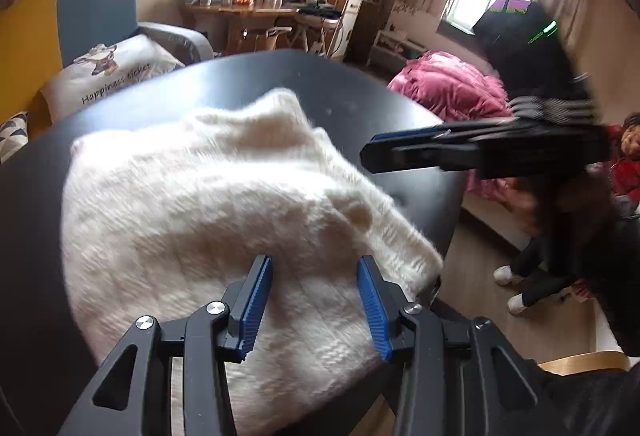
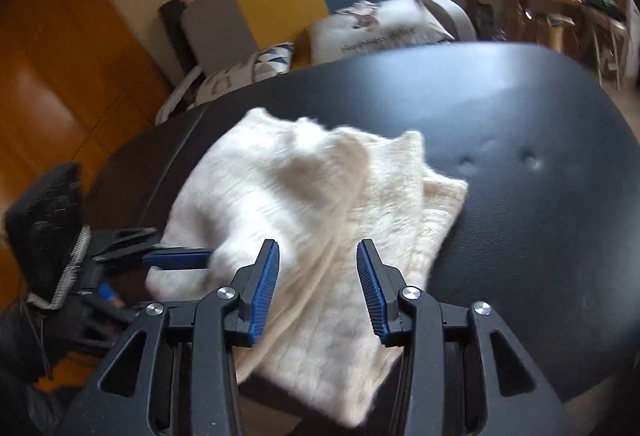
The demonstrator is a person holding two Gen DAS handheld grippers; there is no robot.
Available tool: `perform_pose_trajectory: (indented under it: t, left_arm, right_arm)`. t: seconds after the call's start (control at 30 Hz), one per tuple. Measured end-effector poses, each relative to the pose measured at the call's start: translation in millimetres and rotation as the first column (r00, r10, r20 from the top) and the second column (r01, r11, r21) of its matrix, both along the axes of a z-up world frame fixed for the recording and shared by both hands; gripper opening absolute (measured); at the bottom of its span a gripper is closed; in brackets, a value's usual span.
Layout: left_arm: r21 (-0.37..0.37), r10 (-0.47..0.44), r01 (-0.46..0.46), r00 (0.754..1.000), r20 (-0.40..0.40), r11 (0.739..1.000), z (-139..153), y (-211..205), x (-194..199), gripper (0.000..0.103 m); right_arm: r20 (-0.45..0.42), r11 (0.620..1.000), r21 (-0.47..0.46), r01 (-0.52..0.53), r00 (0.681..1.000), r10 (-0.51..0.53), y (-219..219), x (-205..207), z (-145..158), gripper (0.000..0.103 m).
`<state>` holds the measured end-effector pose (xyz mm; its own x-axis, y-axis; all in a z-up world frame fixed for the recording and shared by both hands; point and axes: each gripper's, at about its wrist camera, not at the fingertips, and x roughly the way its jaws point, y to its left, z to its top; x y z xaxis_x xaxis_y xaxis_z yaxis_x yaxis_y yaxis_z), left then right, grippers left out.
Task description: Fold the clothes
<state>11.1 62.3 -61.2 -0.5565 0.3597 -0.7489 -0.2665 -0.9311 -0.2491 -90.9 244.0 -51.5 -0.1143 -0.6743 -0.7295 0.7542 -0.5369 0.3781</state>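
Note:
A cream-white knit sweater [image 1: 200, 195] [image 2: 300, 175] lies folded in layers on a black table [image 1: 340, 87] [image 2: 520, 115]. In the left wrist view my left gripper [image 1: 314, 268] hangs open just above the sweater's near part, its blue pads wide apart with nothing pinched. The right wrist view shows the left gripper [image 2: 176, 260] at the sweater's left edge. My right gripper [image 2: 318, 252] is open over the sweater's near folded edge, its pads clear of the cloth. Seen from the left wrist, the right gripper [image 1: 400, 151] hovers blurred over the table's right side.
Behind the table stand a blue armchair [image 1: 96, 3] with a printed cushion [image 1: 112, 67] and a cluttered wooden desk [image 1: 248, 11]. A pink jacket [image 1: 452, 87] lies to the right. A person in dark clothes [image 1: 568, 236] crouches by the table's right edge.

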Motion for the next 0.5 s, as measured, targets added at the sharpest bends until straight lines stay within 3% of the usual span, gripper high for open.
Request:
perform_pose_trajectory:
  t: [0.1, 0.2, 0.27, 0.3, 0.37, 0.5]
  left_arm:
    - [-0.016, -0.002, 0.002, 1.0, -0.024, 1.0, -5, 14, 16, 0.044]
    - [0.024, -0.017, 0.018, 1.0, -0.018, 1.0, -10, 16, 25, 0.044]
    - [0.029, -0.035, 0.036, 0.999, -0.01, 0.999, -18, 17, 23, 0.044]
    - [0.034, -0.043, 0.044, 0.999, -0.008, 0.998, -21, 18, 22, 0.044]
    - [0.043, -0.051, 0.052, 0.999, -0.006, 0.998, -27, 21, 29, 0.044]
    - [0.019, -0.111, 0.111, 0.994, -0.023, 0.994, -32, 31, 31, 0.044]
  right_arm:
    - [0.089, 0.999, -0.029, 0.013, 0.996, -0.01, 5, -12, -6, 0.043]
    - [0.126, 0.995, -0.042, 0.088, 0.989, -0.082, -6, -25, -21, 0.043]
    - [0.157, 0.992, -0.092, 0.088, 0.985, -0.072, -14, -38, -28, 0.043]
    - [0.146, 0.993, -0.07, 0.095, 0.986, -0.084, -19, -41, -33, 0.043]
    - [0.125, 0.994, -0.026, 0.108, 0.987, -0.104, -30, -49, -40, 0.02]
    - [0.005, 0.997, -0.04, 0.065, 0.998, -0.064, -43, -47, -17, 0.013]
